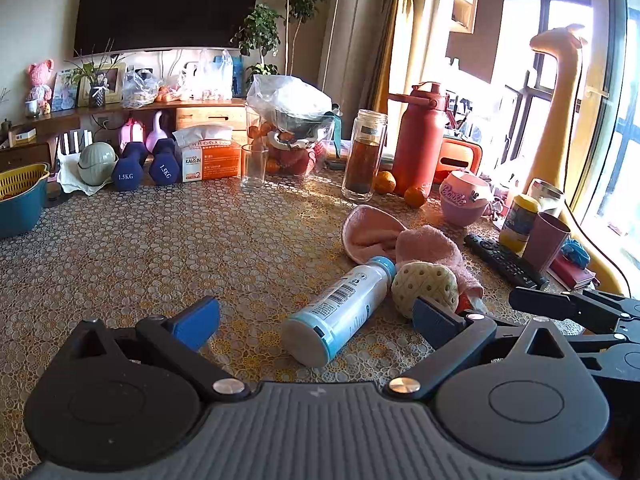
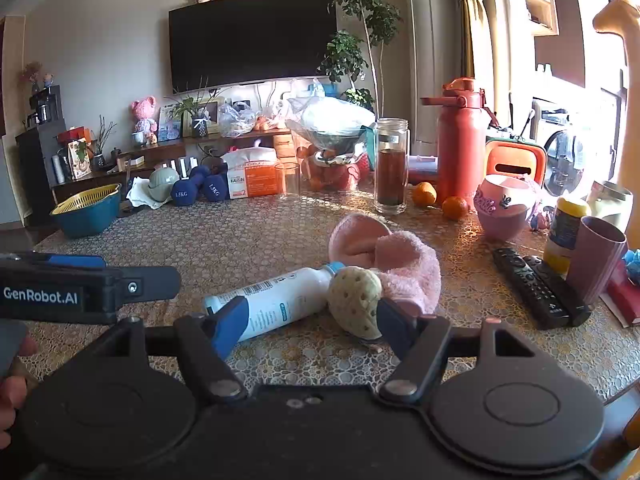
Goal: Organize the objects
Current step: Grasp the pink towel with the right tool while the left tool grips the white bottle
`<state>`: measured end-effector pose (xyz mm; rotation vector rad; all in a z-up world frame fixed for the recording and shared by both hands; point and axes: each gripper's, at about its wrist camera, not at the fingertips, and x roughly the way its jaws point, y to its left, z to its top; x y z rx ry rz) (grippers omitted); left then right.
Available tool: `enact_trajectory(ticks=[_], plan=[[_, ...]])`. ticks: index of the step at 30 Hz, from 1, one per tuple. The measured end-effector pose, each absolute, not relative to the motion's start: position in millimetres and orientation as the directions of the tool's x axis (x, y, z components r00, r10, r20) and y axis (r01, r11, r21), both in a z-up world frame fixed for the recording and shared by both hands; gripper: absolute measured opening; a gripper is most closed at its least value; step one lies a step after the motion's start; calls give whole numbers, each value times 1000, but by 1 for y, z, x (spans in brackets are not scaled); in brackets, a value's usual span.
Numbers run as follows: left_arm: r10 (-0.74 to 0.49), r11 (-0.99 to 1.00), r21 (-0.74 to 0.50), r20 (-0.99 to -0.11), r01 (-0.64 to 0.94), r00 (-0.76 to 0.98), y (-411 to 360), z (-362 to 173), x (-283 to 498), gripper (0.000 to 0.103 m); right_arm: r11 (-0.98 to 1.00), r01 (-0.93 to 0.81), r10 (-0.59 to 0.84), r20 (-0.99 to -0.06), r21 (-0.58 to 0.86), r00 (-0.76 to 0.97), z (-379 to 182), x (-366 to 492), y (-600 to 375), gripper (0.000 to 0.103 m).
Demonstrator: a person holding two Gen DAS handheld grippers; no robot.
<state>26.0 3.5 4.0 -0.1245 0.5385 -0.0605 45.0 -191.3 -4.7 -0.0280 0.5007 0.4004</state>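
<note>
Both the left gripper (image 1: 316, 318) and right gripper (image 2: 308, 326) gape empty over the bottle (image 1: 340, 310), lying near the tabletop's (image 1: 160, 240) front edge against a pink towel (image 1: 416, 248); a nudge could roll it off.

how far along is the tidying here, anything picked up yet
Nothing looks done yet. The white bottle lies on its side on the table, against the pink towel and the cream sponge. Both the left gripper and right gripper are open and empty, facing that pile. All sorting is left, including the remotes.
</note>
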Motion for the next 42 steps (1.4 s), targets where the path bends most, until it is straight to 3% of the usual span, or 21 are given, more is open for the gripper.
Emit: enact_trajectory(ticks=[15, 26, 40, 41, 42], plan=[[-57, 998, -60, -507, 30, 860, -6, -3, 63, 103, 903, -427, 395, -484, 49, 781, -7, 72, -195, 70], [-65, 996, 11, -593, 89, 802, -20, -39, 100, 103, 931, -364, 307, -505, -17, 807, -17, 132, -221, 70], [-50, 997, 14, -656, 79, 753, -16, -68, 114, 103, 953, -296, 266, -644, 65, 717, -56, 229, -235, 67], [-52, 997, 12, -654, 79, 755, -15, -68, 113, 102, 950, -302, 279, -646, 79, 711, -58, 231, -235, 65], [-54, 997, 11, -650, 80, 758, -15, -69, 112, 102, 946, -313, 293, -645, 87, 705, -58, 232, -234, 56]])
